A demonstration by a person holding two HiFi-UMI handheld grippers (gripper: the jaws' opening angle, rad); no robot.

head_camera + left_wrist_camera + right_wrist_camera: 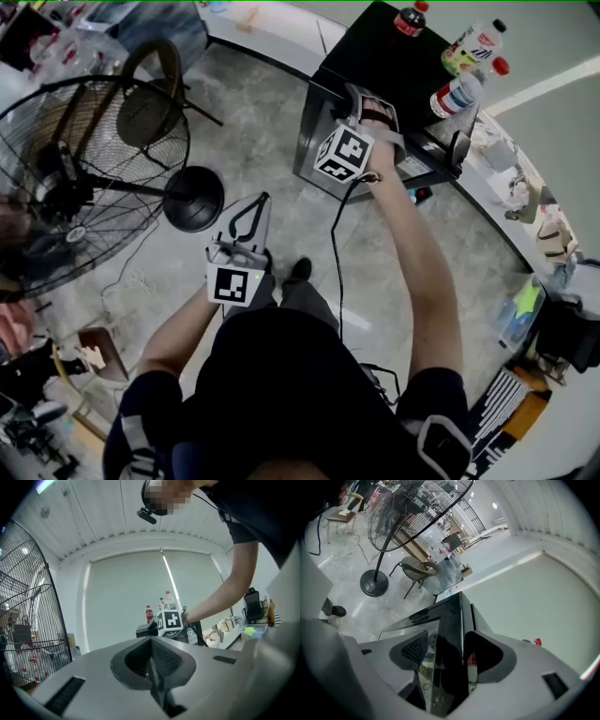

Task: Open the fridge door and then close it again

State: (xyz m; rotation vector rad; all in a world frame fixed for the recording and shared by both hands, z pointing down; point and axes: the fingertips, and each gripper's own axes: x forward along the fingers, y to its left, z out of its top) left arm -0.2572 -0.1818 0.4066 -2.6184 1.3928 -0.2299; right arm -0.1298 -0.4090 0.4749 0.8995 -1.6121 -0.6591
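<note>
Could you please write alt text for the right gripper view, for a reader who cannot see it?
The right gripper has its two grey jaws closed on the edge of the black glass fridge door. Beyond it, a large black wire-caged pedestal fan and a dark wicker chair stand on a pale grey floor.

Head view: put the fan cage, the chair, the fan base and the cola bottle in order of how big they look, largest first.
1. fan cage
2. chair
3. fan base
4. cola bottle, smallest, though the picture's top edge cuts it off
</note>
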